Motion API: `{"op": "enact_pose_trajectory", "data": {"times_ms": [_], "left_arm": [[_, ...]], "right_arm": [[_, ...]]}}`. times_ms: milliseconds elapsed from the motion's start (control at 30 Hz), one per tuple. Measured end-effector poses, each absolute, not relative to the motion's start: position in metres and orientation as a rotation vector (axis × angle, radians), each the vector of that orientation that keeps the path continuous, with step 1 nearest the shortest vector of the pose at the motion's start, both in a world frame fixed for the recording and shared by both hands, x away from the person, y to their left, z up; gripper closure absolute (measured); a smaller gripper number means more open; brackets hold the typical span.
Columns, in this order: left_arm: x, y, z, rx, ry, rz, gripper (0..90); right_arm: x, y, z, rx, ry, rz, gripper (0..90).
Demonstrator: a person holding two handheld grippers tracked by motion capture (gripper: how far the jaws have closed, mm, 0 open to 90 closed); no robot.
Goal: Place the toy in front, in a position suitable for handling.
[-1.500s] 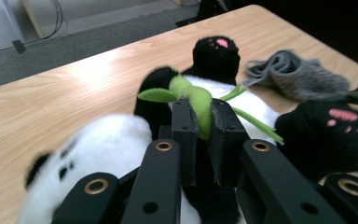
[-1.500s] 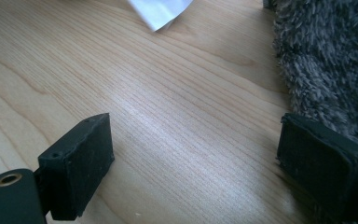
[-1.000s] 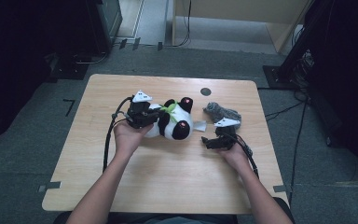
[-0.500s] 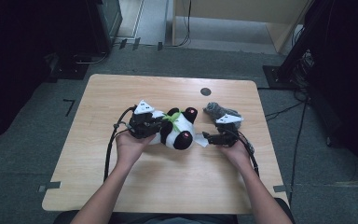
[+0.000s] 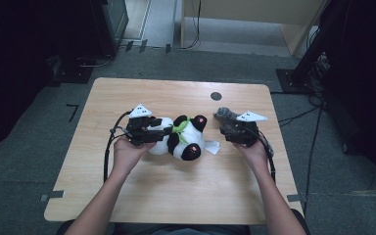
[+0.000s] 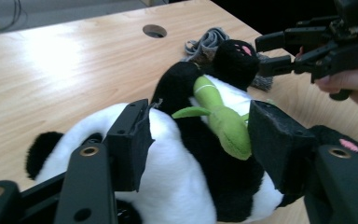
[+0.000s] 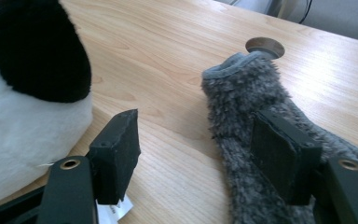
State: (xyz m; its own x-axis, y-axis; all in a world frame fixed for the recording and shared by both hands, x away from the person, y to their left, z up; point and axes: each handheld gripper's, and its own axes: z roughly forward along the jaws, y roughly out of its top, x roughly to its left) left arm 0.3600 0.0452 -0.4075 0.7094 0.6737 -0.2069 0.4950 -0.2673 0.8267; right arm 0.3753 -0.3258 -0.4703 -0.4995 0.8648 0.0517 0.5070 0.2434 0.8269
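Mid-table: black-and-white plush panda [image 5: 181, 139] with green bamboo sprig, lying on the light wooden table [image 5: 186, 196]. Left gripper [image 6: 196, 140], jaws just opening, straddling its body without clamping. Right gripper [image 7: 196, 154], jaws narrowing yet open and empty, hovering over fuzzy grey sock [image 7: 247, 116] at two o'clock. Sock not yet grasped. Versus earlier: panda shifted toward six o'clock.

High view dim, surroundings nearly black; table [image 5: 176, 196] evenly lit from above, soft shadows. Left gripper view: strong glare patch on wood, far-left top. Both gripper views sharp mid-range, near jaws slightly soft, mild wide-angle stretch at edges.
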Motion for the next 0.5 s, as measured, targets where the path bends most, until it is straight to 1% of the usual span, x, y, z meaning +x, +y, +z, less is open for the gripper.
{"op": "enact_pose_trajectory", "data": {"times_ms": [67,200,300,433,500], "left_arm": [[0.36,0.05,-0.408,1.924,0.89,0.227,36.9],[0.357,0.059,-0.41,1.908,0.855,0.253,35.6],[0.357,0.067,-0.411,1.909,0.863,0.274,35.1],[0.357,0.079,-0.416,1.909,0.875,0.272,33.7],[0.356,0.084,-0.418,1.896,0.875,0.271,32.3]], "right_arm": [[0.38,-0.33,-0.468,1.27,2.112,1.146,33.6],[0.385,-0.338,-0.466,1.269,2.081,1.127,34.0],[0.39,-0.345,-0.465,1.282,2.071,1.093,34.7],[0.401,-0.354,-0.472,1.317,2.064,1.066,38.7],[0.407,-0.357,-0.477,1.346,2.069,1.053,38.7]]}}
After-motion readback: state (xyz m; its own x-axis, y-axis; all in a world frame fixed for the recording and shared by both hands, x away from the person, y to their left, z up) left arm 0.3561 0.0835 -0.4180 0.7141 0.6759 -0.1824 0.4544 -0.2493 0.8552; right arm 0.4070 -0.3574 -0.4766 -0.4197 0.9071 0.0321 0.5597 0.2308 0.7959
